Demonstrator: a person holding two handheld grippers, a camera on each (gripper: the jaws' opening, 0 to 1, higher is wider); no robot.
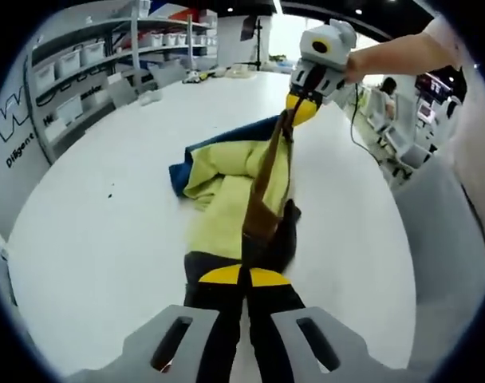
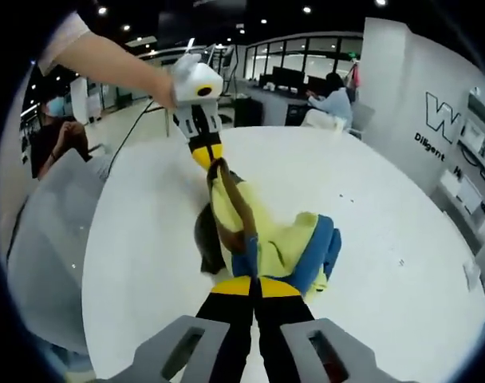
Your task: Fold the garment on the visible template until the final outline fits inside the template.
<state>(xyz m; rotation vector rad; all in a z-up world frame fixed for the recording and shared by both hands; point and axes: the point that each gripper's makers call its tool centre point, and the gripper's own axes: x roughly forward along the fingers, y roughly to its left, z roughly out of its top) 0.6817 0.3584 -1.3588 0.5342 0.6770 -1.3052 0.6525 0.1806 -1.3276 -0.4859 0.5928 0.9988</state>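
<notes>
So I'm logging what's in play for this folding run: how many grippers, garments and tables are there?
Grippers: 2, the left gripper and the right gripper, both shut on the garment
Garments: 1, a yellow, blue and brown garment stretched between them
Tables: 1, a white table
Total: 4

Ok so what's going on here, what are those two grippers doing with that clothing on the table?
A person holds a gripper in each hand. The left gripper and the right gripper are each shut on an end of a yellow, blue and brown garment, stretching a brown part of it taut between them above the white table. The rest lies bunched on the table, not yet folded flat. No template outline is discernible here.
</notes>
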